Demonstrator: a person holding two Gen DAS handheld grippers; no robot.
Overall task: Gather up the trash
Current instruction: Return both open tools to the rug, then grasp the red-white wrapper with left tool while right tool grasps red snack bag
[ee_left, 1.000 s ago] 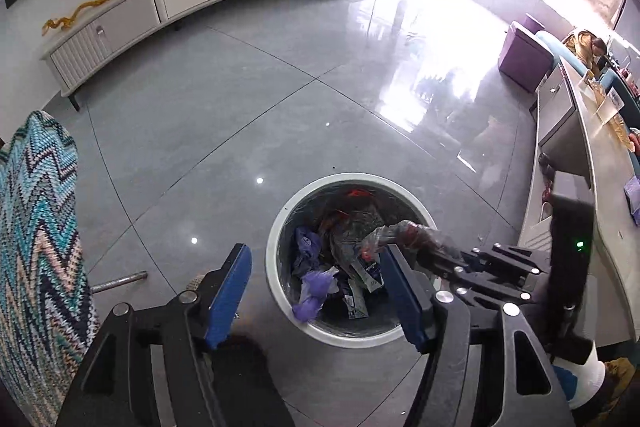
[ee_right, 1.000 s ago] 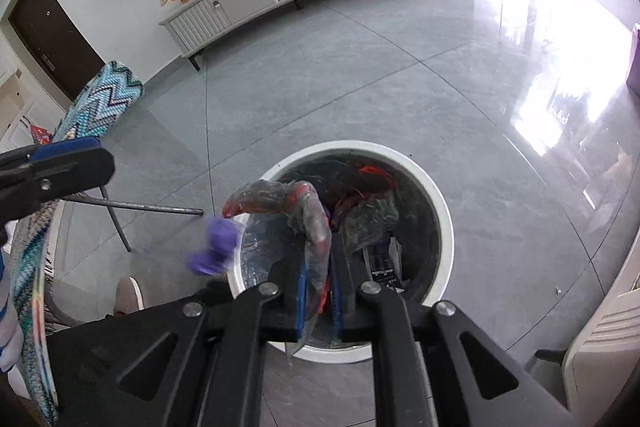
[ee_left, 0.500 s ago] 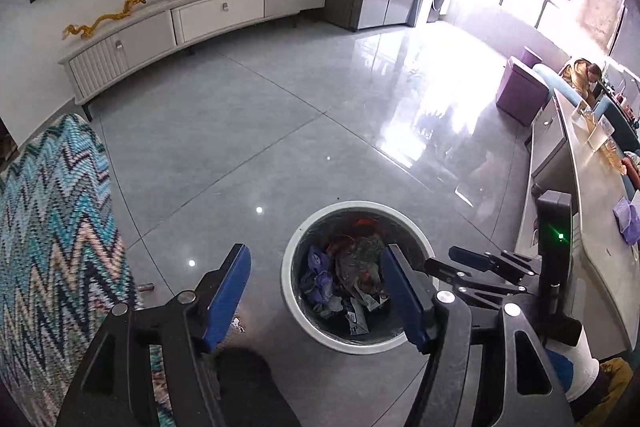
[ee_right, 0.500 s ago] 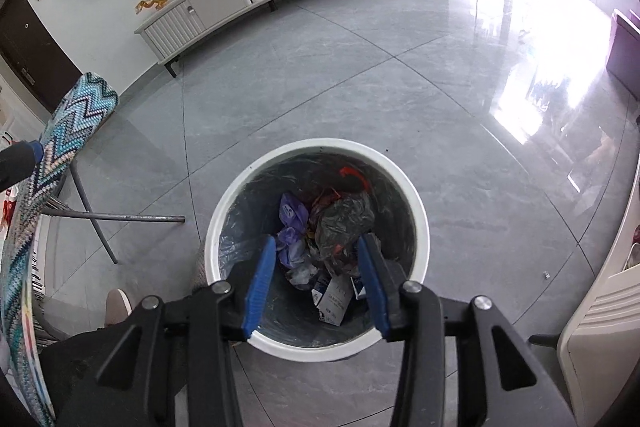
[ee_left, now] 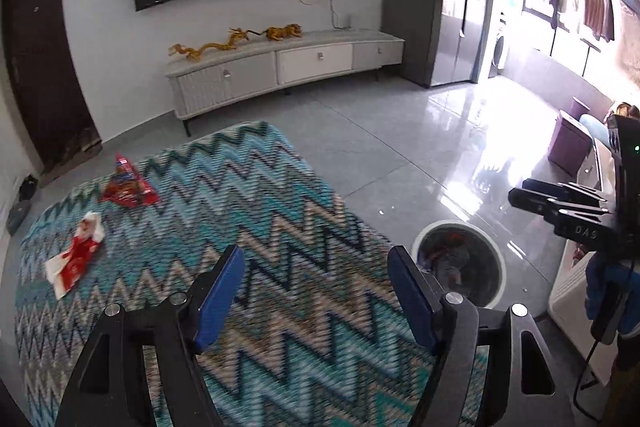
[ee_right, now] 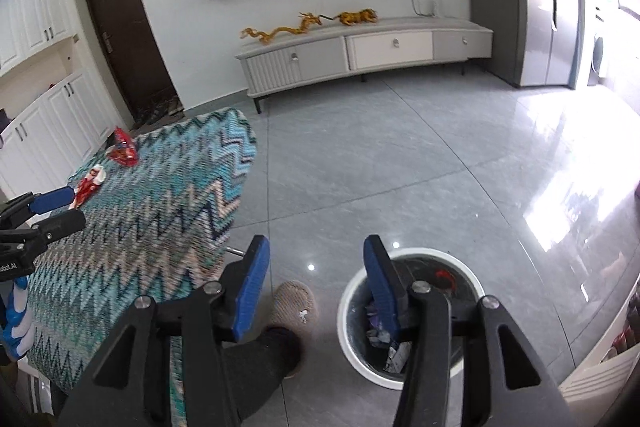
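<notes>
- White wrapper (ee_left: 76, 254) and red wrapper (ee_left: 127, 185) lie on the zigzag cloth (ee_left: 248, 227), near its far left edge, apart from each other and untouched; they look like the trash left to collect.
- Left gripper (ee_left: 314, 293): a second ago it hung over the bin; now it has swung up over the cloth. Its jaws stand wide and are opening, with nothing between them.
- Right gripper (ee_right: 316, 283): a second ago it pinched a crumpled plastic bag above the bin; that bag has since dropped in. Its jaws are opening, empty, above the floor between a slippered foot (ee_right: 294, 305) and the bin.
- Bin (ee_right: 352, 343), on the floor right of the cloth, holds the collected trash, so the drop-off seems done and both hands look free for the wrappers.
</notes>
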